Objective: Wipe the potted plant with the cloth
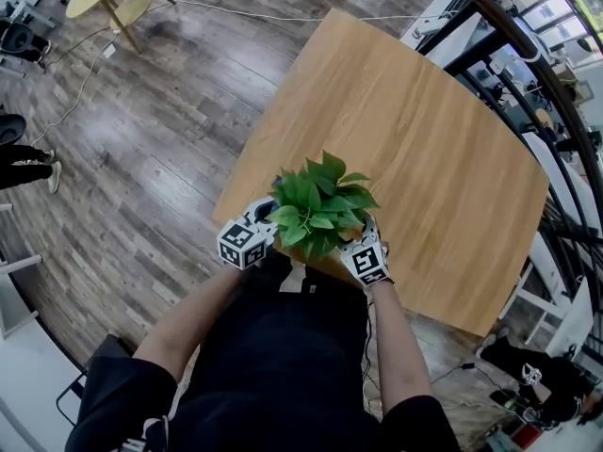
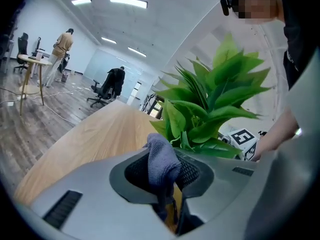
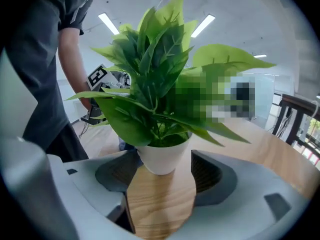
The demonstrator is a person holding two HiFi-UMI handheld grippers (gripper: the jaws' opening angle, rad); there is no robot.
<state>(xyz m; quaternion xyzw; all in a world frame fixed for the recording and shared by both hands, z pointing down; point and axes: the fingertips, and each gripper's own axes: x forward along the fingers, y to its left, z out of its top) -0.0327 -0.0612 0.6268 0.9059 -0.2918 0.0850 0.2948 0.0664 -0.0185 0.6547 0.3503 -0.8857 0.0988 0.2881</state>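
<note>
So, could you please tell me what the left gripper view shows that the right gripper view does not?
Only the left gripper view shows the grey cloth, pinched in the jaws of the left gripper. Only the right gripper view shows the white pot, standing between the open jaws of the right gripper. Both show the green leaves and the wooden table.
</note>
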